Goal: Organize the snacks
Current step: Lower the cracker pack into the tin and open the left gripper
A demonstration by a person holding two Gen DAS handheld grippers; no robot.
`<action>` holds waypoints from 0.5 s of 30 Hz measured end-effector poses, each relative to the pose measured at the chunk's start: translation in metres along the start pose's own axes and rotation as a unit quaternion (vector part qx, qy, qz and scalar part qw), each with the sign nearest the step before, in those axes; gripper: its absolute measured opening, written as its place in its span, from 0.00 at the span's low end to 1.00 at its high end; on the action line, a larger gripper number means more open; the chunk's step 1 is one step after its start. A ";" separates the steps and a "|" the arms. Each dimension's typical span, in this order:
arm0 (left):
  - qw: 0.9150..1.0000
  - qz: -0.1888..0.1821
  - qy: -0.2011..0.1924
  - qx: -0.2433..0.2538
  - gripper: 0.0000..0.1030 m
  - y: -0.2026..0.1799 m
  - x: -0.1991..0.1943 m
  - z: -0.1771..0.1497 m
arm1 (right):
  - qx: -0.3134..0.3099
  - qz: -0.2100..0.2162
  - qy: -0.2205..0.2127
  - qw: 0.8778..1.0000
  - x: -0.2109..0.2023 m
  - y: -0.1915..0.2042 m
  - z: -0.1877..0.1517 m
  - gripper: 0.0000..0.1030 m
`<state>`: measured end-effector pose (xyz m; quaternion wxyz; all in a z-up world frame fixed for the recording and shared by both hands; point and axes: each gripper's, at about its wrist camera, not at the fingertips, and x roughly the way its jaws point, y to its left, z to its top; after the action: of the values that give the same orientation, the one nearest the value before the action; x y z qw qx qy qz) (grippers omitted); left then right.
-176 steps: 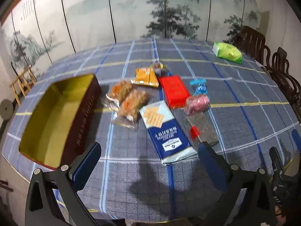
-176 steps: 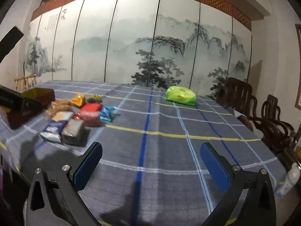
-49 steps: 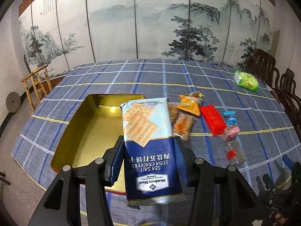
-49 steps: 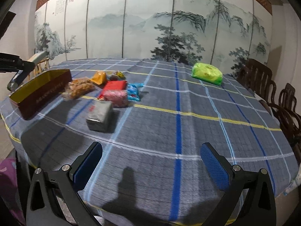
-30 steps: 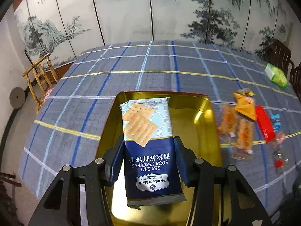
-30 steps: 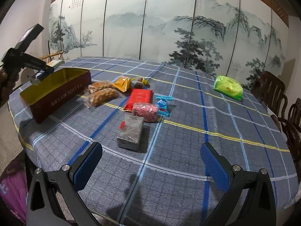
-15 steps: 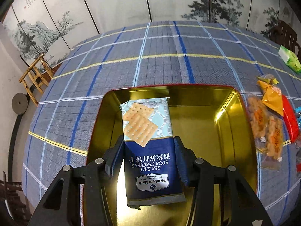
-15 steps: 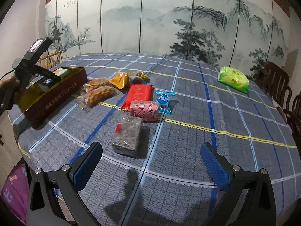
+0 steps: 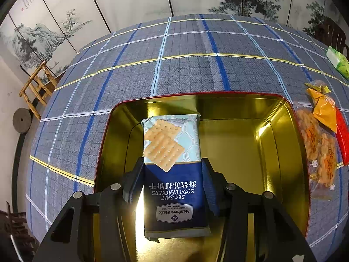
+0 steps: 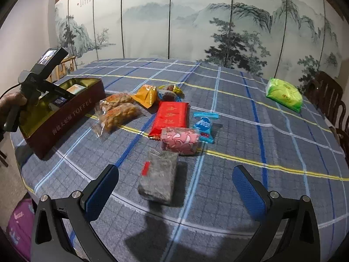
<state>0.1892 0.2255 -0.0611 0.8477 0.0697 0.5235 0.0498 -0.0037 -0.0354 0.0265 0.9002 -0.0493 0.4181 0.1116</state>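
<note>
My left gripper (image 9: pixel 172 170) is shut on a blue pack of soda crackers (image 9: pixel 172 166) and holds it inside the open red tin with a gold inside (image 9: pixel 281 144). In the right wrist view the tin (image 10: pixel 72 111) sits at the table's left with the left gripper (image 10: pixel 56 96) reaching into it. My right gripper (image 10: pixel 174 183) is open and empty, just above a grey packet (image 10: pixel 159 174). Behind the packet lie a pink pack (image 10: pixel 180 139), a red pack (image 10: pixel 171 115), a blue candy (image 10: pixel 204 124), peanut bags (image 10: pixel 117 111) and an orange bag (image 10: pixel 147 95).
A green pack (image 10: pixel 283 93) lies far right on the checked tablecloth (image 10: pixel 250 144). Dark wooden chairs (image 10: pixel 329 96) stand at the right edge. A wooden stool (image 9: pixel 37 85) stands on the floor at left. A painted screen closes the back.
My left gripper has carried the cracker pack lower into the tin. My right gripper has moved closer to the grey packet, still open.
</note>
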 end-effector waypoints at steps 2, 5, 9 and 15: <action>1.000 0.000 0.001 -0.001 0.45 0.001 0.002 0.001 | 0.000 0.001 0.006 1.000 0.005 0.002 0.002 1.00; 1.000 -0.001 0.002 -0.004 0.45 0.001 0.003 0.001 | 0.004 0.004 0.012 1.000 0.010 0.002 0.004 1.00; 1.000 0.001 0.003 -0.006 0.45 0.004 0.005 0.001 | 0.001 0.004 0.020 1.000 0.014 0.004 0.005 1.00; 1.000 0.012 0.005 -0.010 0.50 0.008 0.005 0.002 | -0.001 0.003 0.032 0.999 0.022 0.007 0.006 1.00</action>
<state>0.1933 0.2337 -0.0632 0.8452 0.0670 0.5262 0.0660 0.0125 -0.0241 0.0138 0.8859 -0.0523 0.4468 0.1127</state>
